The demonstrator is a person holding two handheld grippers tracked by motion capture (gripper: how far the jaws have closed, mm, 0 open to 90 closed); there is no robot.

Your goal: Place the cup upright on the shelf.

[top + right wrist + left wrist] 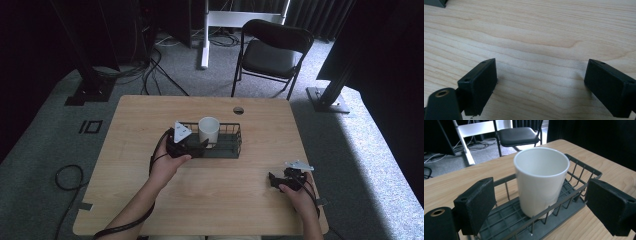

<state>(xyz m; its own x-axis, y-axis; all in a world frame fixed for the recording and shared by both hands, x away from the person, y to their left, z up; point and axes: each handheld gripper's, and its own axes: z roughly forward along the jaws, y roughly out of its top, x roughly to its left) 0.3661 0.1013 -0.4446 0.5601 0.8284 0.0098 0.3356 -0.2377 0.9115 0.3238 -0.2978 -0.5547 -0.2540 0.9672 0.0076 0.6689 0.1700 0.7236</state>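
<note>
At the centre-left of the high view, my left gripper [196, 145] sits at the left end of the dark wire basket [231, 148], jaws spread wide and gripping nothing. In the left gripper view they flank the white cup [541, 180], which stands upright in the basket, its long axis vertical and its open mouth facing up, at the middle of the wooden table [250, 195]. At lower right, my right gripper [273, 180] rests over bare wood, jaws released.
</note>
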